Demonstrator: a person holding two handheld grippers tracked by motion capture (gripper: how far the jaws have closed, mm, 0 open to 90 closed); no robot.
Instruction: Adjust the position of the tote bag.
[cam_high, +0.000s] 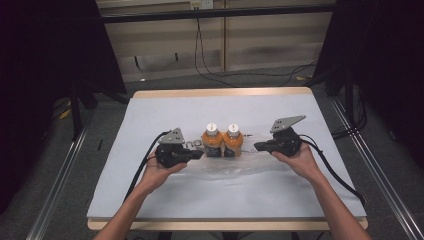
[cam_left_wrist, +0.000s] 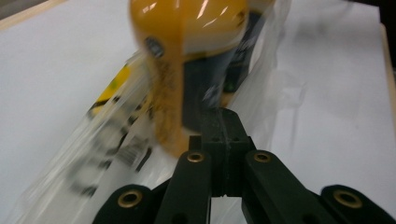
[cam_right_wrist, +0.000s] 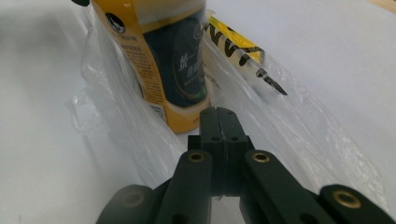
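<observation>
Two orange bottles (cam_high: 212, 141) (cam_high: 233, 141) with white caps and dark labels stand side by side mid-table on a crumpled clear plastic bag (cam_high: 235, 167). My left gripper (cam_high: 199, 154) points at the left bottle from the left; my right gripper (cam_high: 257, 147) points at the right bottle from the right. In the left gripper view the gripper (cam_left_wrist: 223, 114) has its jaws together at the foot of a bottle (cam_left_wrist: 187, 56), with bag film (cam_left_wrist: 107, 135) gathered around the tip. In the right gripper view the gripper (cam_right_wrist: 219, 114) is likewise shut, pinching film (cam_right_wrist: 289, 121) beside a bottle (cam_right_wrist: 159, 56).
A white sheet (cam_high: 150, 115) covers the wooden table. A yellow-and-black printed strip (cam_right_wrist: 238, 46) lies inside the bag behind the bottle. Black cables (cam_high: 345, 175) trail from both grippers over the table. Dark frames and floor cables stand beyond the far edge.
</observation>
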